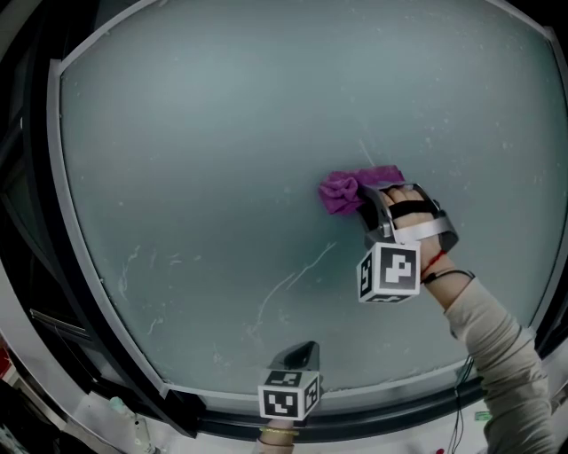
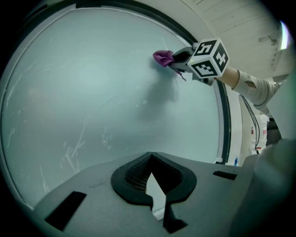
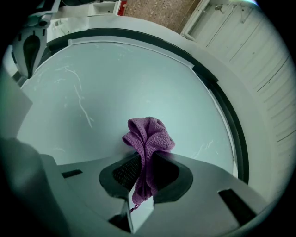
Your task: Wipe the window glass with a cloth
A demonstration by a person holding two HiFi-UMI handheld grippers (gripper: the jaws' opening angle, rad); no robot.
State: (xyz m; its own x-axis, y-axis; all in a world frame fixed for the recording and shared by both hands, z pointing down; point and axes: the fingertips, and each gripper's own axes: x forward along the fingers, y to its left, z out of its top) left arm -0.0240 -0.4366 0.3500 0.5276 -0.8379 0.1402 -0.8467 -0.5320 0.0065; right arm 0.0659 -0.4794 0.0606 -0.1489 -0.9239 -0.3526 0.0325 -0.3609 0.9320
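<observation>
The frosted window glass point(image 1: 222, 160) fills most of the head view and bears thin white streaks point(image 1: 297, 275). A bunched purple cloth point(image 1: 348, 189) is pressed on the glass right of centre, with my right gripper point(image 1: 371, 206) shut on it. In the right gripper view the cloth point(image 3: 148, 136) bulges out from between the jaws of the right gripper point(image 3: 145, 162) and touches the glass. My left gripper point(image 1: 300, 356) hovers near the lower edge of the pane, jaws together and empty. From the left gripper point(image 2: 149, 159) the cloth point(image 2: 163, 57) shows far up the pane.
A dark frame point(image 1: 53, 266) with a pale seal runs round the glass. White panelled wall point(image 3: 263, 60) lies beyond the frame on the right. Speckled floor point(image 3: 157, 9) shows past the pane's far end. A person's beige sleeve point(image 1: 497, 355) reaches in from lower right.
</observation>
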